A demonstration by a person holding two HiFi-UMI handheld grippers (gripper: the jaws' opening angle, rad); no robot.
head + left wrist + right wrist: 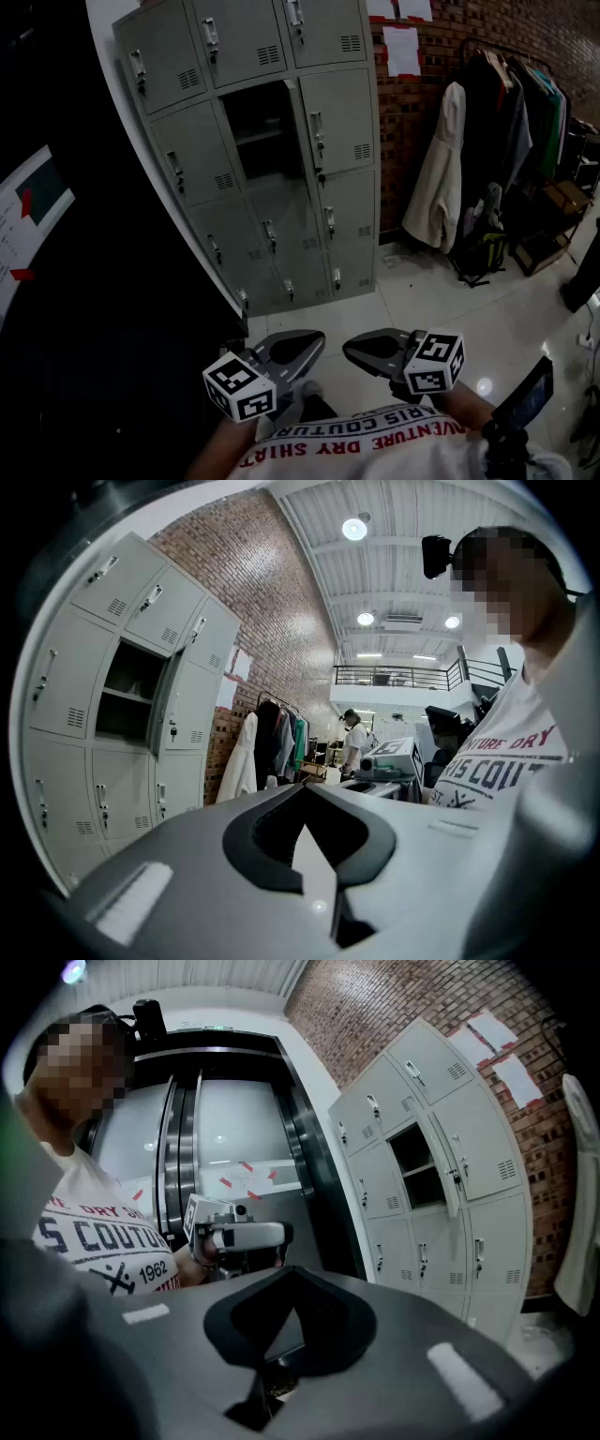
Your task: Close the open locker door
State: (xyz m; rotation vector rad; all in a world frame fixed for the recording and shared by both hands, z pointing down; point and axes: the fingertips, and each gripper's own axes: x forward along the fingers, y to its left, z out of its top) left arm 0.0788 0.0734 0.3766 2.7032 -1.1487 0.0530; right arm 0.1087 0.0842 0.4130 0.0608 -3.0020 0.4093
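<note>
Shirt (94, 1241) reads "DRY" and "1962"; locker door (293, 131) stands open.

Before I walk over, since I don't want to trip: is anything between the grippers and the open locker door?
Nothing visible does. The tiled floor between the left gripper, the right gripper and the open locker door shows bare. The clothes rack stands off to the right, out of that path.

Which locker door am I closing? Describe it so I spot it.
Find the grey metal locker bank beside the red brick wall. In its middle column, second row from the top, one compartment gapes dark with a shelf inside. Its door stands swung out, while every neighbour is shut.
</note>
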